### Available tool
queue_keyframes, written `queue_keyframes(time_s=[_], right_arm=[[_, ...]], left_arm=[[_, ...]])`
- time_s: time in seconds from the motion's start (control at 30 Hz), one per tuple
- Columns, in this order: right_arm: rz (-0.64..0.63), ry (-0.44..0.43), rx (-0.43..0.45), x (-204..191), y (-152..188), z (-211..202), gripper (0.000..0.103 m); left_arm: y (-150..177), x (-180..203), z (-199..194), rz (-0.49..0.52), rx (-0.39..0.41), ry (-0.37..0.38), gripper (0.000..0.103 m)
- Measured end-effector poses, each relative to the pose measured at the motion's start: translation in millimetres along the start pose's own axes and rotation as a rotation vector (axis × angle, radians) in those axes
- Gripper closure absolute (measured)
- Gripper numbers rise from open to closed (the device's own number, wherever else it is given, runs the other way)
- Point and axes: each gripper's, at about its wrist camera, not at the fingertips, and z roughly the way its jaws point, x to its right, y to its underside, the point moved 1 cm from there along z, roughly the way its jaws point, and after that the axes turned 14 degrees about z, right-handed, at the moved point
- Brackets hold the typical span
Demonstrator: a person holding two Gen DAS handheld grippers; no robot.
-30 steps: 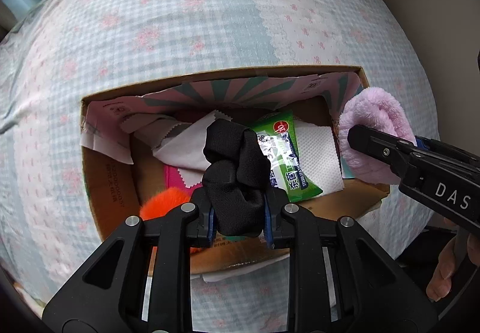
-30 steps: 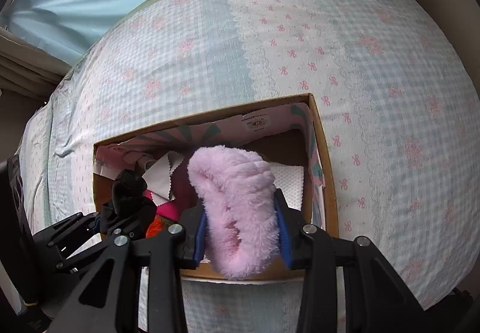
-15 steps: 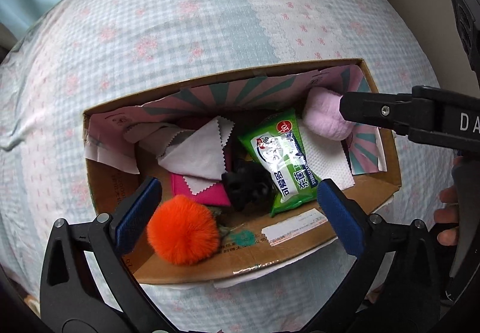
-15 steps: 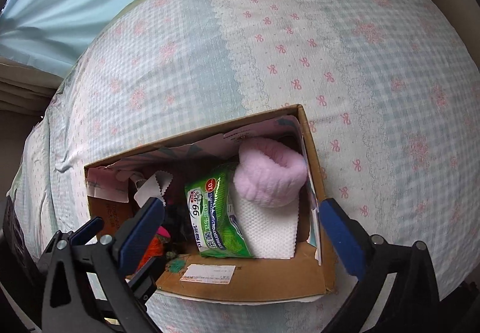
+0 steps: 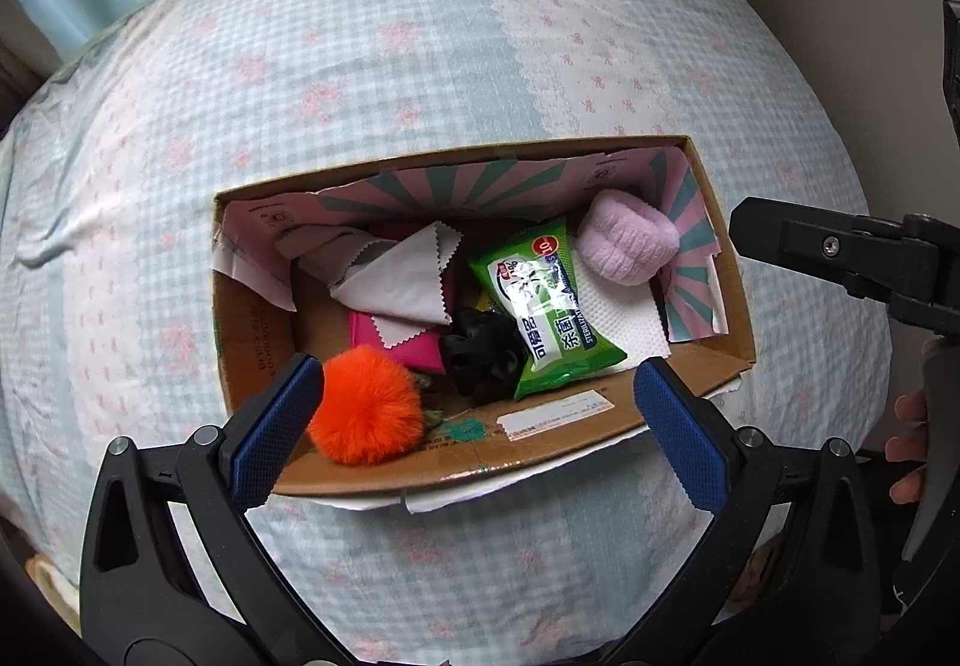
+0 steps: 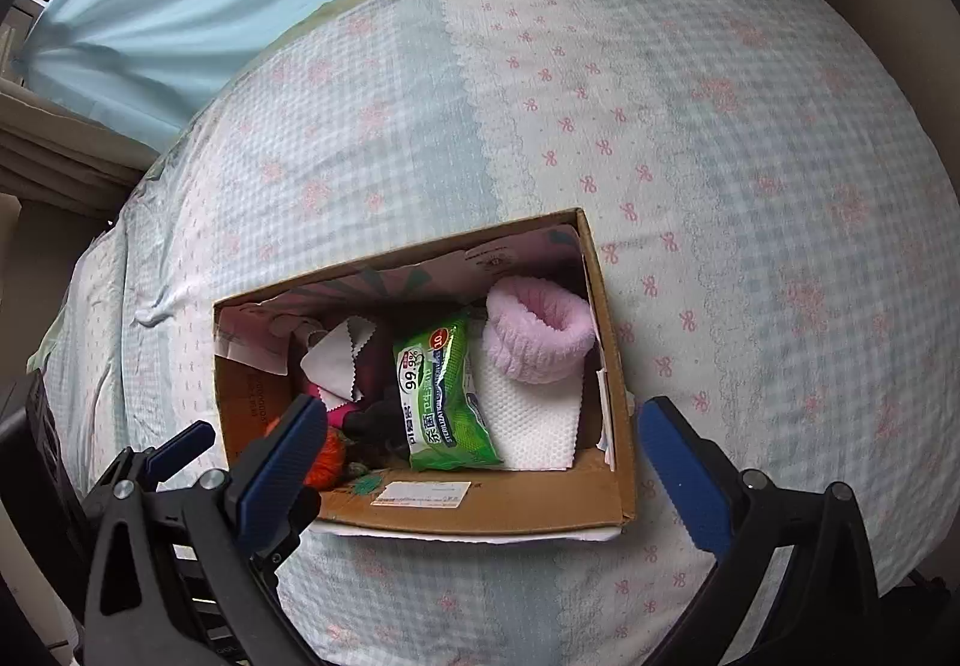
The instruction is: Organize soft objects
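Above the cardboard box (image 5: 600, 429), both grippers (image 5: 474, 420) (image 6: 480, 450) gape empty; black scrunchie (image 5: 480, 351) centre, pink cuff (image 5: 627, 240) at two o'clock, dropped for storage.

Released from the now wide-open left gripper (image 5: 480, 414) and right gripper (image 6: 498, 453), black scrunchie (image 5: 480, 351) and pink scrunchie (image 6: 537, 333) lie in the cardboard box (image 5: 735, 270).

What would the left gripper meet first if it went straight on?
Probably the black scrunchie in the box, between the orange pompom and the green wipes; depth is unclear.
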Motion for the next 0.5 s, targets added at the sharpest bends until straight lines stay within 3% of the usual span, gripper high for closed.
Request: queue_keyframes(time_s=[0.2, 0.5], right_arm=[[-0.134, -0.030, 0.085, -8, 5, -89, 0.000], [-0.295, -0.007, 0.385, -6, 36, -257, 0.000]], left_arm=[[-5, 15, -96, -0.064, 0.115, -0.064, 0.000], [-1, 45, -261, -0.119, 0.430, -0.182, 0.000]])
